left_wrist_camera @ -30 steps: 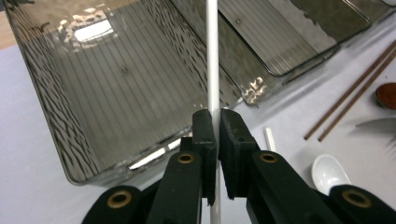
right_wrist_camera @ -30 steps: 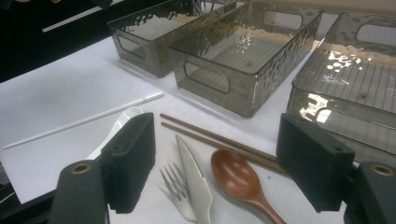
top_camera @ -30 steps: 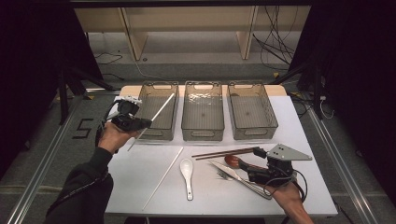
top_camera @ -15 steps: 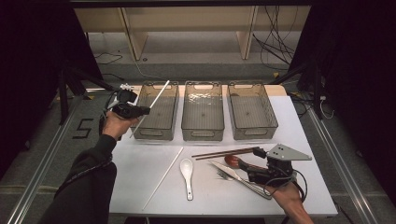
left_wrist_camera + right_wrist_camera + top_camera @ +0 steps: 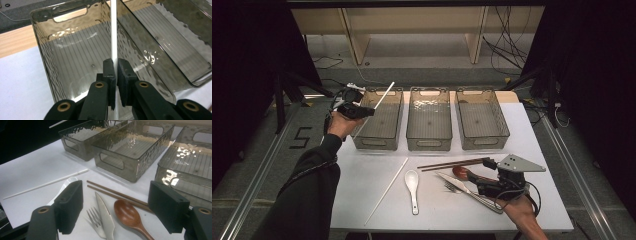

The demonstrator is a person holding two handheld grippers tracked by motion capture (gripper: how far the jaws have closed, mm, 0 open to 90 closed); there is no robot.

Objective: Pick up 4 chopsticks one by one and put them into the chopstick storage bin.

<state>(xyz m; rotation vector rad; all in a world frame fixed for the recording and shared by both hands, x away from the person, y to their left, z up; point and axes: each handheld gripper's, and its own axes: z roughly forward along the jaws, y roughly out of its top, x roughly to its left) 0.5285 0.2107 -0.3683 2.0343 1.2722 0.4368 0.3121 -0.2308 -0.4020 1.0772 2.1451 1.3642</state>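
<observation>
A thin white chopstick (image 5: 383, 95), pinched between the pressed-together fingers (image 5: 109, 72) of the left gripper (image 5: 354, 110), slants over the left bin (image 5: 379, 119), not yet dropped in. All three smoky, ripple-walled plastic bins sit empty (ribbed floors catching the light), so the sorting looks barely begun. On the white bench (image 5: 362, 175) wait its twin white chopstick (image 5: 386, 190), a glossy white soup spoon (image 5: 412, 184), two brown chopsticks (image 5: 452, 164), a wooden spoon (image 5: 130, 218), knife (image 5: 106, 216) and fork (image 5: 96, 221). The right gripper (image 5: 484, 172) rests above these, fingers (image 5: 71, 205) spread, holding nothing.
</observation>
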